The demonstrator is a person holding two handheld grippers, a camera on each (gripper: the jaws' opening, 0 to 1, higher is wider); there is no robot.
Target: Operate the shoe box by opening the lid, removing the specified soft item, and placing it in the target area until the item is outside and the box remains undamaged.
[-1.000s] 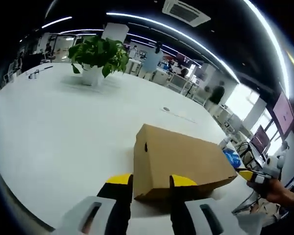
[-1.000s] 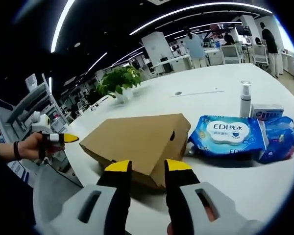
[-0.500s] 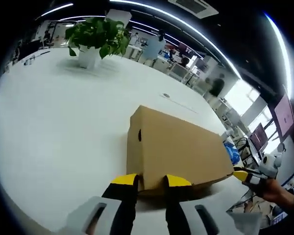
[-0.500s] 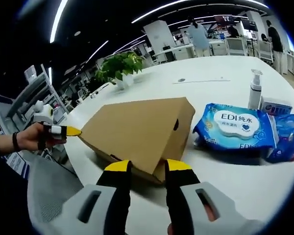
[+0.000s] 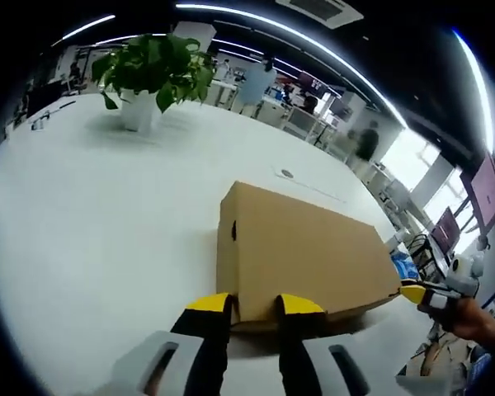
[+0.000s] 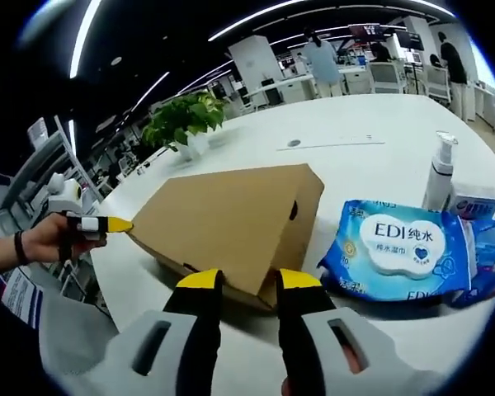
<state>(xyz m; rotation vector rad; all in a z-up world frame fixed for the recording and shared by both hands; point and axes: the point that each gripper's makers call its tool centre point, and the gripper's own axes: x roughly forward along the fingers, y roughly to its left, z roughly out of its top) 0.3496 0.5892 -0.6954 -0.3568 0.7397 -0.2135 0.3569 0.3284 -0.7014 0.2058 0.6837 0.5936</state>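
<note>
A closed brown cardboard shoe box (image 5: 305, 256) lies on the white table (image 5: 91, 214), with a small round hole in its end wall. My left gripper (image 5: 254, 307) is open, its yellow-tipped jaws standing either side of the box's near bottom edge. In the right gripper view the same box (image 6: 231, 219) sits just beyond my right gripper (image 6: 249, 282), also open, with the box's near corner between its jaws. The right gripper (image 5: 425, 294), held by a hand, touches the box's far right corner. The left gripper (image 6: 99, 224) meets the box's left corner. The lid is down, so the contents are hidden.
A blue pack of wet wipes (image 6: 396, 247) lies right of the box, with a spray bottle (image 6: 440, 169) and a small carton (image 6: 474, 206) behind it. A potted plant (image 5: 144, 78) stands at the table's far side. Desks, chairs and people fill the office beyond.
Both grippers have come closer to the box, the left one from just short of it to its near edge. The box has not moved and its lid stays down.
</note>
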